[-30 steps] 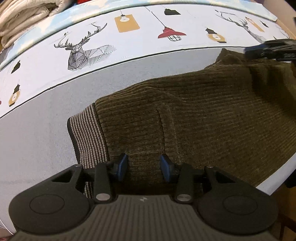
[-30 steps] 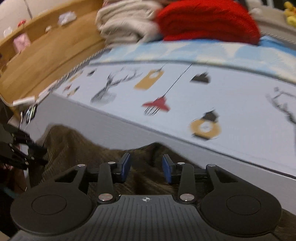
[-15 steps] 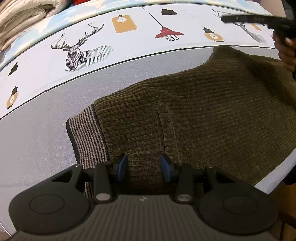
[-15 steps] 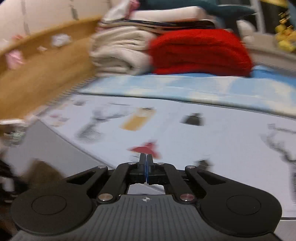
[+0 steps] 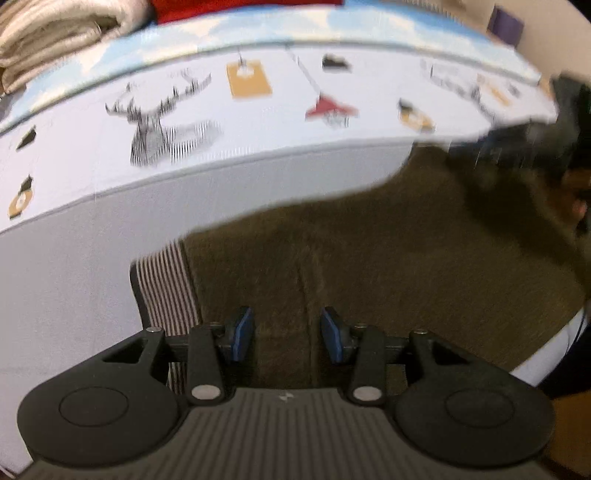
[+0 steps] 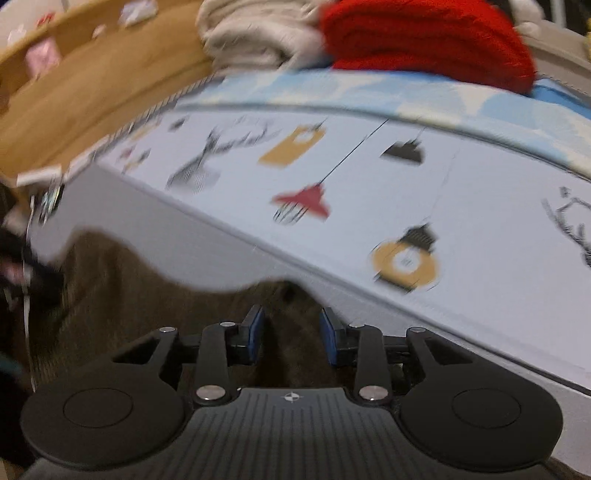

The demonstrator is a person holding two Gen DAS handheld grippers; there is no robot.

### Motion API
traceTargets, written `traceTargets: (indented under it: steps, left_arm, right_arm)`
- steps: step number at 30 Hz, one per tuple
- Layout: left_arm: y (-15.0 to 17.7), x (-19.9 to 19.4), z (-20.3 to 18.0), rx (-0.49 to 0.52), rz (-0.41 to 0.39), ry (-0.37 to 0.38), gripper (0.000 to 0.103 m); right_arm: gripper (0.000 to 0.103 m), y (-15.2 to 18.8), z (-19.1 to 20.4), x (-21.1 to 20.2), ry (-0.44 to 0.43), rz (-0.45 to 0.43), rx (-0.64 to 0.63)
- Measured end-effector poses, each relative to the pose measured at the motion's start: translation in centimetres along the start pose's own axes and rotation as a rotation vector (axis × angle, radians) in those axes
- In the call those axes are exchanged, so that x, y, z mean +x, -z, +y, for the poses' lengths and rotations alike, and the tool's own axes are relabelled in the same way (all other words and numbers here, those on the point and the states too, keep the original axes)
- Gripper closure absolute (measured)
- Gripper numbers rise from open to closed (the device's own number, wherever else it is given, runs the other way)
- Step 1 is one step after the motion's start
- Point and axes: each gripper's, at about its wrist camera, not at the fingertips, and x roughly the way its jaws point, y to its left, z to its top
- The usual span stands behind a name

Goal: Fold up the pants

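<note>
Brown corduroy pants (image 5: 388, 258) lie flat on the grey part of the bed, their striped waistband lining (image 5: 162, 288) turned out at the left. My left gripper (image 5: 287, 334) hovers open over the waist end, blue pads apart with cloth showing below the gap. My right gripper (image 6: 291, 334) is over the far edge of the pants (image 6: 122, 295). Its jaws are opening and the pads do not press on the fabric seen between them. In the left wrist view the right gripper (image 5: 517, 147) is a dark blur at the pants' upper right corner, with a hand (image 5: 576, 199) behind it.
The bed sheet (image 6: 369, 177) is printed with deer, lamps and tags. Folded beige blankets (image 6: 258, 33) and a red blanket (image 6: 424, 37) are stacked at the back. A wooden board (image 6: 92, 96) runs along the bed's left side. The bed's near edge (image 5: 546, 362) is at lower right.
Half a second ago the right gripper was shut and raised, facing the blankets. Now its jaws are apart and it is low over the pants' edge. The left gripper has tilted slightly.
</note>
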Motion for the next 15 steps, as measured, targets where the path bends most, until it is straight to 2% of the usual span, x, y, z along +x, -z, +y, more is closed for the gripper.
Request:
traceTargets:
  steps: [1, 3, 4, 5, 6, 7, 8, 9, 12, 15]
  left_arm:
    - [-0.2, -0.3, 0.0, -0.006, -0.031, -0.009, 0.057]
    - [-0.7, -0.7, 0.0, -0.013, -0.075, -0.031, 0.057]
    - [-0.8, -0.7, 0.1, -0.016, -0.092, -0.054, 0.057]
    - [-0.9, -0.4, 0.4, -0.021, -0.089, -0.093, 0.057]
    - [-0.7, 0.4, 0.8, -0.028, -0.048, -0.139, 0.057]
    - [-0.4, 1.6, 1.3, -0.034, 0.026, -0.192, 0.058]
    - [0.2, 2.9, 1.7, -0.03, 0.107, -0.246, 0.048]
    - [0.5, 3.2, 1.9, -0.02, 0.12, -0.26, 0.046]
    - [-0.1, 2.4, 2.2, -0.062, 0.102, -0.25, 0.048]
    - [-0.7, 0.8, 1.4, -0.038, 0.004, -0.24, 0.048]
  right_arm:
    - [0.07, 0.2, 0.6, 0.4, 0.027, 0.011, -0.039]
    - [0.095, 0.3, 1.3, 0.9, 0.069, 0.014, -0.091]
    - [0.1, 0.2, 1.5, 0.7, 0.077, -0.01, -0.098]
    - [0.1, -0.1, 1.6, 0.5, 0.094, -0.041, -0.096]
    - [0.1, -0.3, 1.6, 0.2, 0.105, -0.066, -0.083]
    - [0.1, -0.4, 1.4, 0.2, 0.105, -0.075, -0.057]
    - [0.1, -0.4, 1.3, 0.5, 0.107, -0.068, -0.036]
    - [0.1, -0.2, 1.2, 1.0, 0.116, -0.052, -0.038]
    - [0.1, 0.4, 1.7, 2.0, 0.16, -0.031, -0.077]
    - [0.098, 0.0, 1.9, 1.6, 0.197, -0.047, -0.071]
